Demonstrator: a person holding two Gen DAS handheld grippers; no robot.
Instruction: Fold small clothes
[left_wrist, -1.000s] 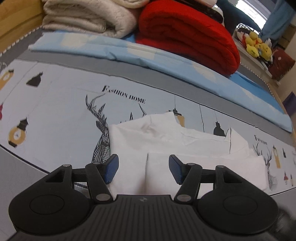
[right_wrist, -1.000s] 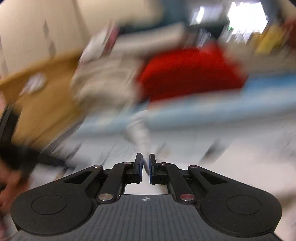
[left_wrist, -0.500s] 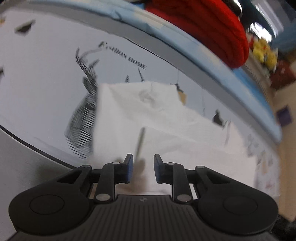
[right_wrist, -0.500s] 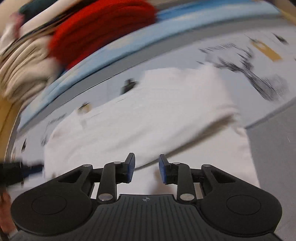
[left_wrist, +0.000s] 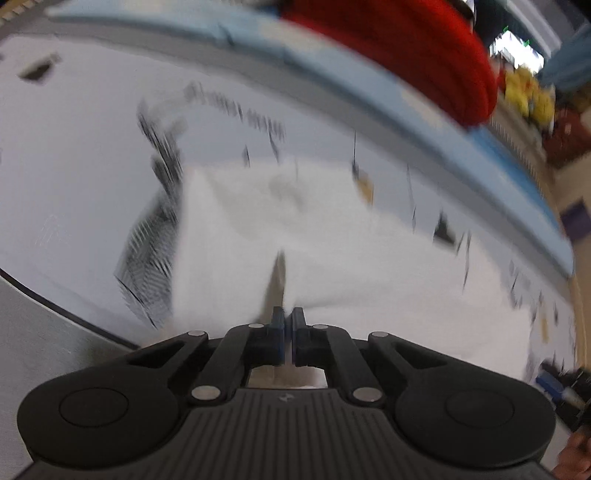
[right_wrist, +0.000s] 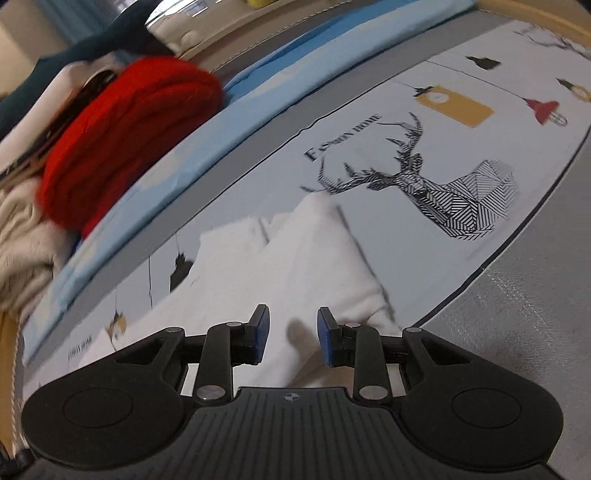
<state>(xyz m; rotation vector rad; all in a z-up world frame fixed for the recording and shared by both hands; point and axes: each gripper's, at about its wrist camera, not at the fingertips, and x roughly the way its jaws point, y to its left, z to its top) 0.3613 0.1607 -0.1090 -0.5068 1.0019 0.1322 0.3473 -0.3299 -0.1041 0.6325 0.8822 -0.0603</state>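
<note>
A small white garment (left_wrist: 332, 240) lies flat on the printed bed sheet (left_wrist: 74, 166), with a crease running toward me. My left gripper (left_wrist: 288, 321) sits low at the garment's near edge, and its blue pads are pressed together on the cloth. In the right wrist view the same white garment (right_wrist: 314, 266) stretches away from the fingers, one folded edge toward the deer print (right_wrist: 424, 184). My right gripper (right_wrist: 291, 332) hovers over the garment's other end, open, with cloth below the gap and nothing pinched.
A red blanket (left_wrist: 406, 48) and a cream blanket (right_wrist: 18, 236) are stacked at the back on a light blue sheet (left_wrist: 332, 85). Yellow plush toys (left_wrist: 524, 92) sit at the far right. A grey border (right_wrist: 535, 314) frames the sheet. A hand (left_wrist: 576, 454) shows at the lower right.
The left gripper sank to the garment's near edge and its jaws went from wide open to shut on the cloth. The right gripper swung down over the garment and opened.
</note>
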